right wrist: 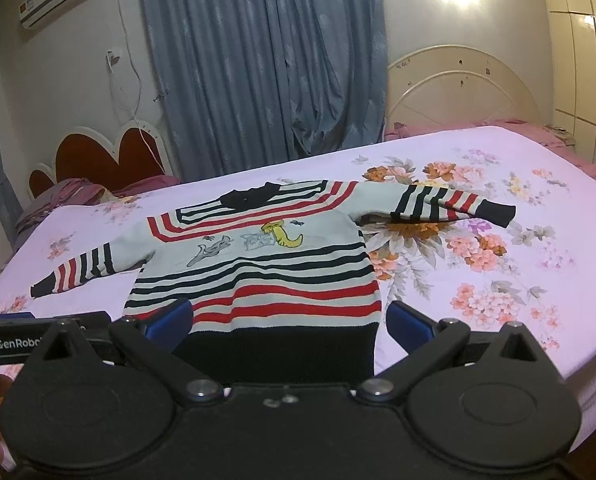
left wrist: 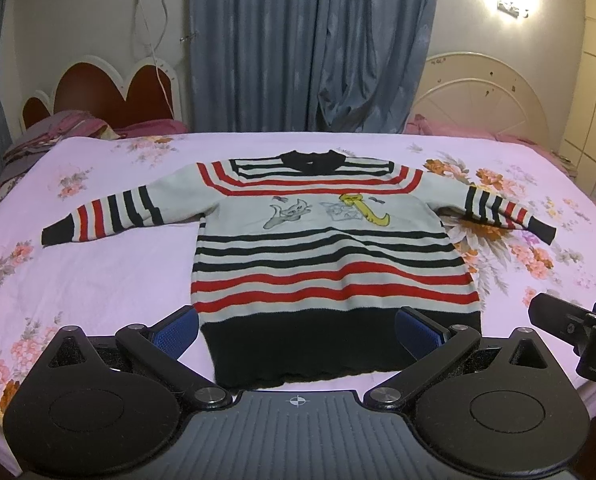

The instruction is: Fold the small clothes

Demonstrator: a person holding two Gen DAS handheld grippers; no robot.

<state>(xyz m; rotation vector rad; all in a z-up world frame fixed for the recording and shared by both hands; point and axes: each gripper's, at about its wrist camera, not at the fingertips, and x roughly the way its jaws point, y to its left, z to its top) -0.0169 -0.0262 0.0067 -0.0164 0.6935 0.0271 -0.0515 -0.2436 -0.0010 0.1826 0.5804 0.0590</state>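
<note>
A small striped sweater (left wrist: 321, 252) lies flat and face up on the bed, sleeves spread out to both sides, black hem nearest me. It has red and black stripes and a cartoon print on the chest. It also shows in the right wrist view (right wrist: 266, 276). My left gripper (left wrist: 298, 330) is open and empty, hovering over the black hem. My right gripper (right wrist: 288, 326) is open and empty, over the hem's right part. The right gripper's body shows at the right edge of the left wrist view (left wrist: 577, 332).
The bed sheet (left wrist: 98, 280) is pale pink with flower prints. Two headboards (left wrist: 110, 88) (left wrist: 477, 92) and blue curtains (left wrist: 309, 48) stand behind the bed. Pillows and bedding (left wrist: 50, 136) lie at the back left. The bed's front edge (right wrist: 577, 380) is close to me.
</note>
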